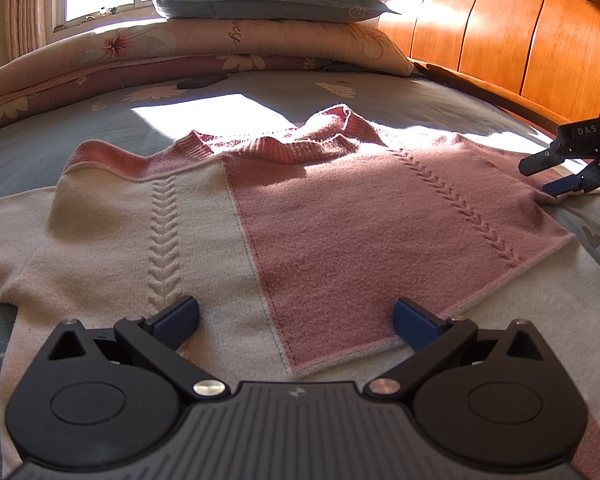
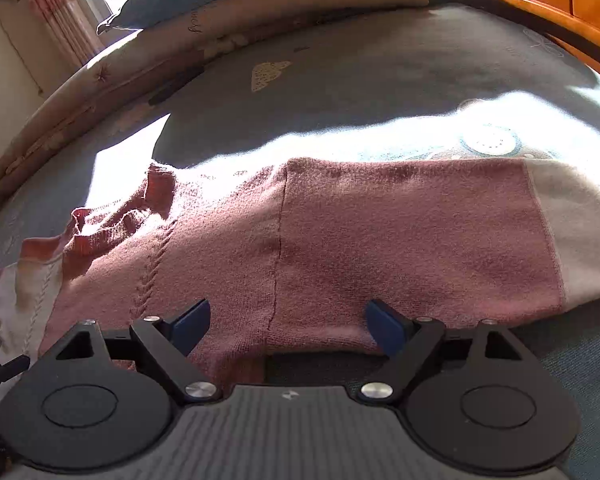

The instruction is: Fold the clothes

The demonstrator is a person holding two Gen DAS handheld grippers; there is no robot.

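**A bed under a blue-grey printed sheet**

The bed (image 1: 380, 92), backed by a wooden headboard (image 1: 500, 40), carries a pink-and-cream knitted sweater (image 1: 340, 216) spread flat across its middle. At the far side a folded floral quilt (image 1: 180, 52) lies on the sheet, beside a small dark object (image 1: 202, 81), too blurred to identify.
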